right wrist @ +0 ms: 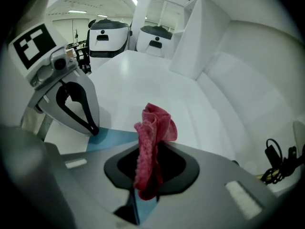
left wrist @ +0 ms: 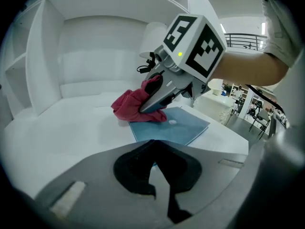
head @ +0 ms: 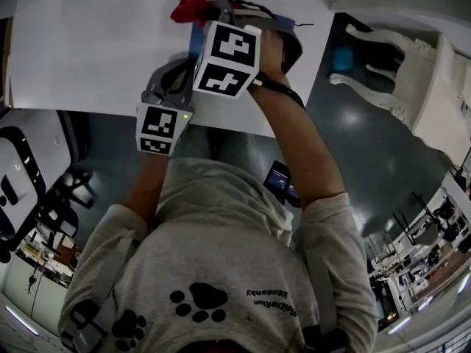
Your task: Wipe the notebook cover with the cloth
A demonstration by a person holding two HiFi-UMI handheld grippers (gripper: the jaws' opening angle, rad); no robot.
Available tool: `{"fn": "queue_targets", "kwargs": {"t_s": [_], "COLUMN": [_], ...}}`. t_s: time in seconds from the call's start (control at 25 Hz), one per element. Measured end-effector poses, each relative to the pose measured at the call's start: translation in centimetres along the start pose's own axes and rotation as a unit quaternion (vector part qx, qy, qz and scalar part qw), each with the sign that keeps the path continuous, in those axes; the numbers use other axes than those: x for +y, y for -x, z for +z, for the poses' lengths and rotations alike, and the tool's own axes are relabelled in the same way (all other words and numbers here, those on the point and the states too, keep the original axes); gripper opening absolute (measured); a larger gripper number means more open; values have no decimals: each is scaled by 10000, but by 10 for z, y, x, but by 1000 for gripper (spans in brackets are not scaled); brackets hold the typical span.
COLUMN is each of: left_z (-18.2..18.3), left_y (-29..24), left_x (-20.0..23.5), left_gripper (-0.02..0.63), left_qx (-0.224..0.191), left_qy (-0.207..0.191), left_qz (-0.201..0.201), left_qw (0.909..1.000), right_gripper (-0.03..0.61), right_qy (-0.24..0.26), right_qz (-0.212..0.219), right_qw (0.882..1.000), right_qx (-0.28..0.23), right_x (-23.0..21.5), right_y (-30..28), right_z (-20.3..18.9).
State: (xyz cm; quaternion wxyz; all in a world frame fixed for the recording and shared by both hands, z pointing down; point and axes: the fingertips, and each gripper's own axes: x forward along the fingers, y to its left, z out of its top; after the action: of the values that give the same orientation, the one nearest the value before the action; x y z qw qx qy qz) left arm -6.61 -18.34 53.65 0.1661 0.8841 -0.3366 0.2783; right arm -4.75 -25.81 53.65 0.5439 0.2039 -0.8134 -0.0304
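Observation:
A blue notebook point(left wrist: 178, 128) lies flat on the white table point(head: 88, 50). My right gripper point(left wrist: 148, 109) is shut on a crumpled red cloth point(left wrist: 129, 107) and holds it against the notebook's far left corner. In the right gripper view the cloth point(right wrist: 155, 125) sticks up from between the jaws of that gripper point(right wrist: 150, 151). My left gripper point(right wrist: 94, 130) is shut, its tips resting on the notebook point(right wrist: 114, 138) near its front edge. In the head view the cloth point(head: 190, 6) shows beyond both marker cubes, and the notebook point(head: 197, 39) is mostly hidden.
White shelf walls point(left wrist: 95, 46) close in the table's back and left. A black cable point(right wrist: 279, 163) lies on the table to the right of the notebook. The table's front edge point(head: 110, 110) runs just under the left gripper point(head: 168, 87). A white chair point(head: 412, 72) stands to the right.

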Motion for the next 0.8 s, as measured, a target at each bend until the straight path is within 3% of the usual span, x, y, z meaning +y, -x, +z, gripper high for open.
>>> {"fn": "queue_targets", "kwargs": {"t_s": [0.48,0.8], "left_z": [-9,-10], "left_y": [-5,-4], "left_x": [-1,1], "left_gripper": [-3,-3], "left_qx": [369,390], "left_qy": [-16,15], "left_qz": [-47,-43], "left_qw": [9993,9992], "right_gripper": [57,55], "right_qy": [-224,-604], "right_qz": [395,282], "right_qw": [9979,9952], "right_qx": [453,713], "right_x": [0,-5], "right_y": [-13,2], "right_z": [3,-37]}}
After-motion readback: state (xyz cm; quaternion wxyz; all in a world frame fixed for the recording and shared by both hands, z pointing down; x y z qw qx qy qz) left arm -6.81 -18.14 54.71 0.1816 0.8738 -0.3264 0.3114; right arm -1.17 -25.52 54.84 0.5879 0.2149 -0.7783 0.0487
